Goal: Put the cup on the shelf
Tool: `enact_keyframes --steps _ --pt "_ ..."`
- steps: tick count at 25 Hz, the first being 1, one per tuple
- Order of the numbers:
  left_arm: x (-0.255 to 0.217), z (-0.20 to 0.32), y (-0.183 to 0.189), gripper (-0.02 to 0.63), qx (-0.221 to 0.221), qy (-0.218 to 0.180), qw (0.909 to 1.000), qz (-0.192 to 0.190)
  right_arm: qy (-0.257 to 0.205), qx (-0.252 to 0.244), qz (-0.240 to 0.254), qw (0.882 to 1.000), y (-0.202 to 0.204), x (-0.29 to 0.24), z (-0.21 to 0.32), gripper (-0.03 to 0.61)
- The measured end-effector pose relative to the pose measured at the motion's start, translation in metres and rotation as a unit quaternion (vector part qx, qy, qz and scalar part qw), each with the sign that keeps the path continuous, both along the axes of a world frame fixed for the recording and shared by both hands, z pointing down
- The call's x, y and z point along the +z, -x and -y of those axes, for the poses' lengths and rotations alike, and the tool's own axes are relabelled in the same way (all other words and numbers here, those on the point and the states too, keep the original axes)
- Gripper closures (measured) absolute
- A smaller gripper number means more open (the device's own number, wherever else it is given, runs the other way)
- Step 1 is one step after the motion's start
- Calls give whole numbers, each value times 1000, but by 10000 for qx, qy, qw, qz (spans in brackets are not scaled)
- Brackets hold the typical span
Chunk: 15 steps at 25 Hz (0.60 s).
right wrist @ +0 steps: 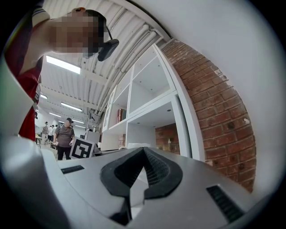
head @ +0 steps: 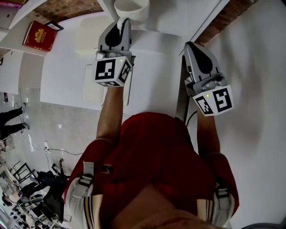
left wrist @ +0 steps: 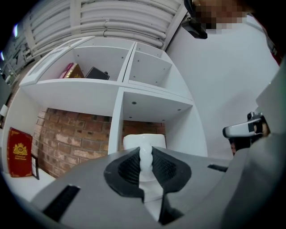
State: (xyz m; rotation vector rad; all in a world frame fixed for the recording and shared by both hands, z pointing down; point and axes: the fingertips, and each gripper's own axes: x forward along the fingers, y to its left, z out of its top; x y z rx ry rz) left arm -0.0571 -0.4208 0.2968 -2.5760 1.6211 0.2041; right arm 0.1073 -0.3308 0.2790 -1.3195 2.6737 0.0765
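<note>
The white cup point(left wrist: 133, 142) hangs in front of the lower right compartment of the white shelf point(left wrist: 117, 102), held by its handle. My left gripper point(left wrist: 145, 157) is shut on that handle, which shows as a white strip between the dark pads. In the head view the cup point(head: 132, 8) sits at the top edge, just beyond the left gripper point(head: 123, 20) and close to the shelf boards point(head: 172, 18). My right gripper point(head: 190, 44) is held out beside the shelf's right side. In its own view the right gripper point(right wrist: 143, 151) has its jaw tips meeting with nothing between them.
A red book point(left wrist: 18, 153) leans at the shelf's lower left, also the red book point(head: 40, 36) in the head view. Another book and a dark box point(left wrist: 96, 73) stand in the upper left compartment. A brick wall point(right wrist: 214, 107) rises behind the shelf. A person point(right wrist: 65, 136) stands far off.
</note>
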Motion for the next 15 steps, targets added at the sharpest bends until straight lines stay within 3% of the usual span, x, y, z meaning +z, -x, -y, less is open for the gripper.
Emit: enact_keyframes --steps 15 --pt "19 30 -8 565 -323 60 9994 130 198 88 45 9998 -17 18 24 581"
